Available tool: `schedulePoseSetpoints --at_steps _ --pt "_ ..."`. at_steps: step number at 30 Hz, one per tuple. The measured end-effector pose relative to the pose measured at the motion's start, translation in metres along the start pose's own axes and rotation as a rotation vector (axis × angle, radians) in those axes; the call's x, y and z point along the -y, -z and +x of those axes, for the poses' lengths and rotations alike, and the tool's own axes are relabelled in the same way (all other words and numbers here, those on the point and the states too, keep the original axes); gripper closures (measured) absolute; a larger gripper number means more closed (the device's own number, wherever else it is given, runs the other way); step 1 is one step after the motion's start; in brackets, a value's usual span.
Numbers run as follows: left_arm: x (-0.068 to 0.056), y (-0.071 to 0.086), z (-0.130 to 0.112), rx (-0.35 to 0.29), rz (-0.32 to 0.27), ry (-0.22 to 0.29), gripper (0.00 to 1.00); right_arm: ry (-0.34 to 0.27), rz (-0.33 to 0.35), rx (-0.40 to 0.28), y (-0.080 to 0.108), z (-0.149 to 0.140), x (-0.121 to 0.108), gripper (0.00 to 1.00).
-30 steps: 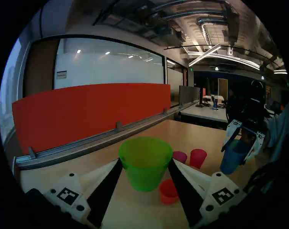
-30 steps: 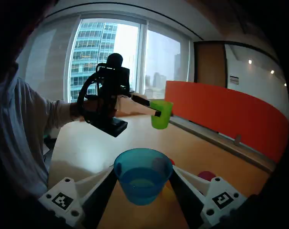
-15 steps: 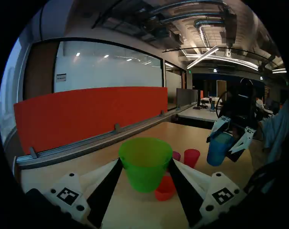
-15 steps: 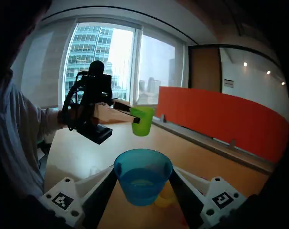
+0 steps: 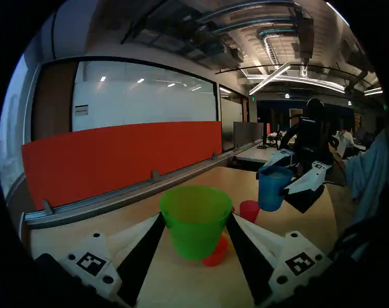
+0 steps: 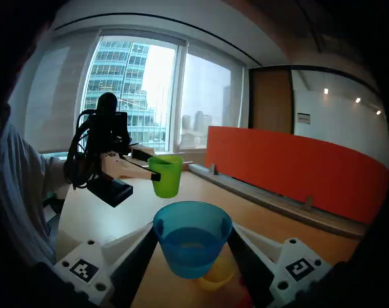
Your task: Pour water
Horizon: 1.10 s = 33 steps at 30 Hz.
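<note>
The left gripper [image 5: 195, 224] is holding the green cup [image 5: 196, 219] upright, its two fingers pressing on the cup's opposite sides just below the rim, above the table [image 5: 184, 287]. An orange cup [image 5: 215, 252] is standing on the table directly behind and below the green cup, and a red cup [image 5: 249, 209] is standing a little farther off. The right gripper [image 6: 192, 242] is clamping the blue cup [image 6: 192, 238] in the same way, one finger on each side; water is lying in its lower part. A yellow cup [image 6: 217, 271] is showing on the table beneath it. In the right gripper view the green cup is hanging just above and left of the blue cup's rim, apart from it, with a sleeve [image 6: 20, 195] at the left edge. Compared with one second ago, the two held cups are drawing together: in the left gripper view the blue cup has shifted from the far right edge toward the centre and risen, now hanging above the red cup; in the right gripper view the green cup has come lower and nearer. Both cups remain upright.
</note>
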State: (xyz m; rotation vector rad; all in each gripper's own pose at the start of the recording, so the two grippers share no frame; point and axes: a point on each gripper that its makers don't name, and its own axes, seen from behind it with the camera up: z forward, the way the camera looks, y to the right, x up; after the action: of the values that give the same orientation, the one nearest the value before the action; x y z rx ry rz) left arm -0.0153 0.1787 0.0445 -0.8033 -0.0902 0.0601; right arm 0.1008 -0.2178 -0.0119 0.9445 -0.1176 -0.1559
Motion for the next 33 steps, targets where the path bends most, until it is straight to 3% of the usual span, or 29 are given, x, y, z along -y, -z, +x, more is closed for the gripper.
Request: schedulePoseSetpoints --at_steps 20,33 --pt "-0.027 0.026 0.001 -0.019 -0.013 0.014 0.15 0.074 0.003 -0.031 -0.002 0.032 0.0 0.09" --pt "-0.044 0.031 -0.002 -0.018 -0.037 0.014 0.15 0.196 0.004 -0.037 -0.001 0.056 -0.001 0.09"
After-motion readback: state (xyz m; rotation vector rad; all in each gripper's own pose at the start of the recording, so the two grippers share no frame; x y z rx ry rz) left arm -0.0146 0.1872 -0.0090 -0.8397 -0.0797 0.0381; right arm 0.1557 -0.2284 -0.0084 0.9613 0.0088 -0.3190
